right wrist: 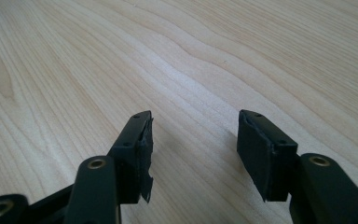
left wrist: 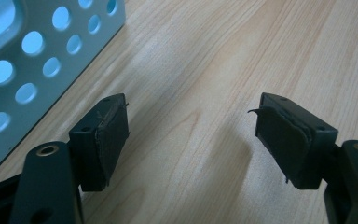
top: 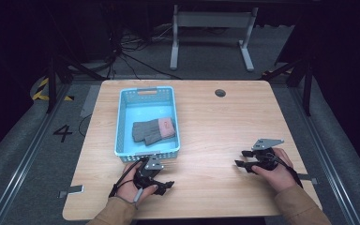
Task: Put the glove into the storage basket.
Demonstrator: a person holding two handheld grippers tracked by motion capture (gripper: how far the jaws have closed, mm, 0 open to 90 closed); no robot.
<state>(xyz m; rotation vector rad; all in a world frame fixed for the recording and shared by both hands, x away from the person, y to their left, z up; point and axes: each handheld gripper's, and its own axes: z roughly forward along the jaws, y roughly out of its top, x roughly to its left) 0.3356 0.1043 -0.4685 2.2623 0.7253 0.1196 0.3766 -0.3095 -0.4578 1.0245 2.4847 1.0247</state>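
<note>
Looks pretty much done — gloves (top: 153,131) are lying inside the basket (top: 122,123), left tongs (top: 164,184) just beside it, right tongs (top: 244,158) well away — both wide, empty.

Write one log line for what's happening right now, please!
left gripper: open, empty, beside basket | right gripper: open, empty, on table | gloves: in basket

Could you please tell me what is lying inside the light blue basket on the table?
Inside the blue basket lies a pair of grey gloves with pink cuffs, one partly on top of the other. The basket floor beneath them, and the lower glove's covered part, cannot be seen.
</note>
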